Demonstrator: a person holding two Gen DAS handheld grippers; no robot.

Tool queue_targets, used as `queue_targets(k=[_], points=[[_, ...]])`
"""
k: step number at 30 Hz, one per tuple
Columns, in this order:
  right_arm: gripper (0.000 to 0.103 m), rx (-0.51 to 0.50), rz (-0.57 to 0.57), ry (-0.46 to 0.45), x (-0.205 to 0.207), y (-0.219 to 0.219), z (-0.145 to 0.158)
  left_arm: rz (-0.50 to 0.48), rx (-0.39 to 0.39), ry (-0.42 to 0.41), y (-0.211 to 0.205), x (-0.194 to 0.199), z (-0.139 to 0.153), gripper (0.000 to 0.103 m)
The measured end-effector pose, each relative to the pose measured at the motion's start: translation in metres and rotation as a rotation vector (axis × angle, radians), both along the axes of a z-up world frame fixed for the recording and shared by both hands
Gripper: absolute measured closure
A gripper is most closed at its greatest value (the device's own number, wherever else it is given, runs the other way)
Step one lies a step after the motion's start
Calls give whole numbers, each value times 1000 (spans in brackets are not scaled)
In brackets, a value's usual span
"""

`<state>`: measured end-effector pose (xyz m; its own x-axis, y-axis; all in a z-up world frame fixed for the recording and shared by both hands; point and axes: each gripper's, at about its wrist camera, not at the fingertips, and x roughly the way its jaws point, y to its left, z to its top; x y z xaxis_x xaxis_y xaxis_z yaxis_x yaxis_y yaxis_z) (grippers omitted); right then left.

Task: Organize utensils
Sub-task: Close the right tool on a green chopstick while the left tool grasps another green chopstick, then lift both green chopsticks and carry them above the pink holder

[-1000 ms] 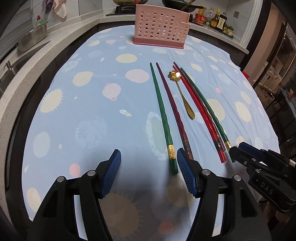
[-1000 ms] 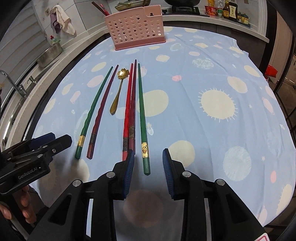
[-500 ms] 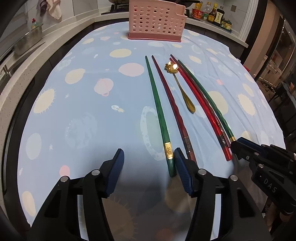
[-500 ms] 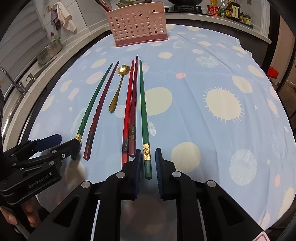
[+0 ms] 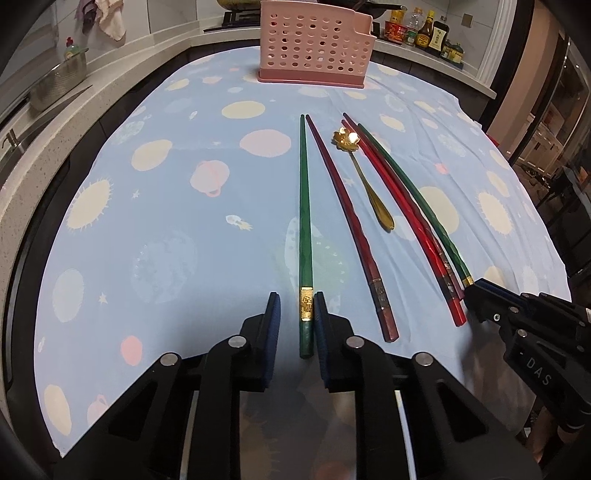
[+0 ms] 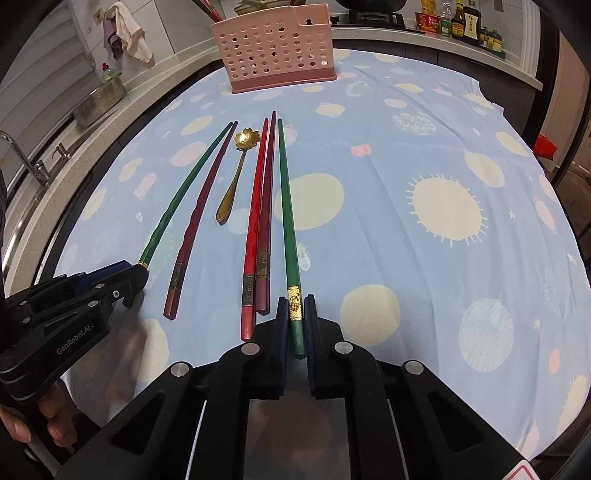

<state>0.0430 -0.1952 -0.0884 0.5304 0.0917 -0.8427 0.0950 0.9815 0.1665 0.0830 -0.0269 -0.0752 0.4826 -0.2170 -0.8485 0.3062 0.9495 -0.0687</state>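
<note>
Several chopsticks and a gold flower spoon lie on the blue tablecloth. My left gripper has its jaws narrowed around the thick end of the left green chopstick; the right pad touches it and a gap remains on the left. My right gripper is shut on the thick end of the right green chopstick, which still lies on the cloth. Dark red and red chopsticks lie between them. The pink perforated holder stands at the far end.
A counter with a sink and a metal pot runs along the left. Sauce bottles stand on the back counter. The table edge drops off at the right. A chopstick stands in the holder.
Both grippers have moved forward over the thick ends of the two green chopsticks. The left jaws narrowed from wide open; the right jaws closed onto its chopstick.
</note>
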Motion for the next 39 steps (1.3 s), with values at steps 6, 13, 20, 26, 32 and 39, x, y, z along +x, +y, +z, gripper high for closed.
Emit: queue_targets(k=[6, 13, 20, 26, 32, 39], points=[[96, 4, -1, -7, -2, -1, 3, -11, -10, 5, 0, -2, 1, 96], [96, 9, -8, -44, -9, -3, 21, -6, -34, 5, 4, -5, 12, 96], [96, 60, -32, -101, -11, -9, 49, 18, -76, -32, 11, -6, 41, 96], [96, 76, -38, -171, -11, -11, 81, 34, -120, -82, 16, -2, 74, 96], [96, 97, -66, -243, -6, -21, 115, 45, -156, -150, 20, 7, 111, 96], [96, 114, -99, -311, 6, -39, 146, 63, -183, -217, 23, 24, 145, 96]])
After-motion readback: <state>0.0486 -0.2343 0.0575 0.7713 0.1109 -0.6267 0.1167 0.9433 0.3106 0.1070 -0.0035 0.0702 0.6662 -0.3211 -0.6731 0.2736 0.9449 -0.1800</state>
